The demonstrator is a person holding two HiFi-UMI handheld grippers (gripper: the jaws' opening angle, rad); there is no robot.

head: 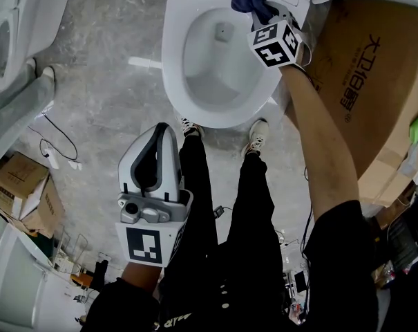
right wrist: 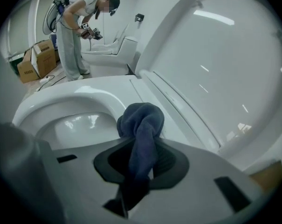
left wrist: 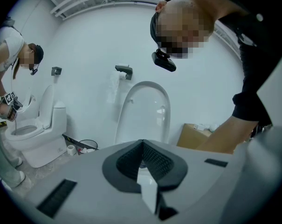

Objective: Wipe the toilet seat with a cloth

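Cloth (right wrist: 140, 118), clamped in the right gripper (right wrist: 141, 148) at the rear of the toilet seat (right wrist: 85, 90), could probably slide into the bowl (right wrist: 71, 125) if pushed unevenly, while the left gripper (left wrist: 141, 146) is closed and empty.

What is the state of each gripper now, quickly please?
Left gripper: closed, holding nothing.
Right gripper: closed on the dark blue cloth.

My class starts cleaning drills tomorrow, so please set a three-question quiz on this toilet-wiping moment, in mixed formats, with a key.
1. True or false: the right tongs grip a dark blue cloth.
2. The cloth sits at the toilet seat's: A) front edge; B) back, near the raised lid; C) underside.
3. Fill in: the left tongs are shut and hold ____.
Key: 1 true; 2 B; 3 nothing.
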